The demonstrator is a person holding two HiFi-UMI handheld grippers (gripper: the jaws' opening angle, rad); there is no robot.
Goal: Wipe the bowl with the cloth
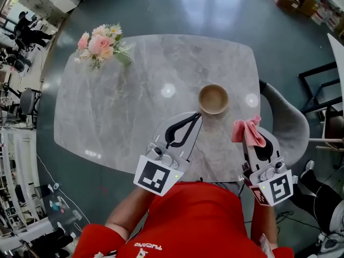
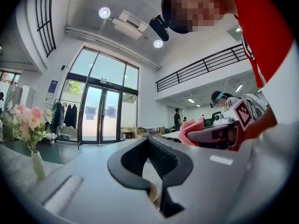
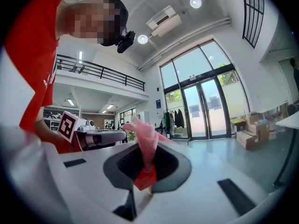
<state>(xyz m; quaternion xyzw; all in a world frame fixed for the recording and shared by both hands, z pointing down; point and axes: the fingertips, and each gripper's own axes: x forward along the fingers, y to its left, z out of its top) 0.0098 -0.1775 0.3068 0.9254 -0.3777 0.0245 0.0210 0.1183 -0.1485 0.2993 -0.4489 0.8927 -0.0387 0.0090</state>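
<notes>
Both closed: left tongs point(image 1: 198, 115) beside the upright bowl point(image 1: 213, 99), right tongs point(image 1: 252, 136) pinching the cloth point(image 1: 243, 129), bunched lengthwise forward.

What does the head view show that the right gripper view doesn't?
Only the head view: the bowl and the marble table. Only the right gripper view: the ceiling lights and the tall glass doors. Both: the pink cloth pinched in the right gripper, and the left gripper.
</notes>
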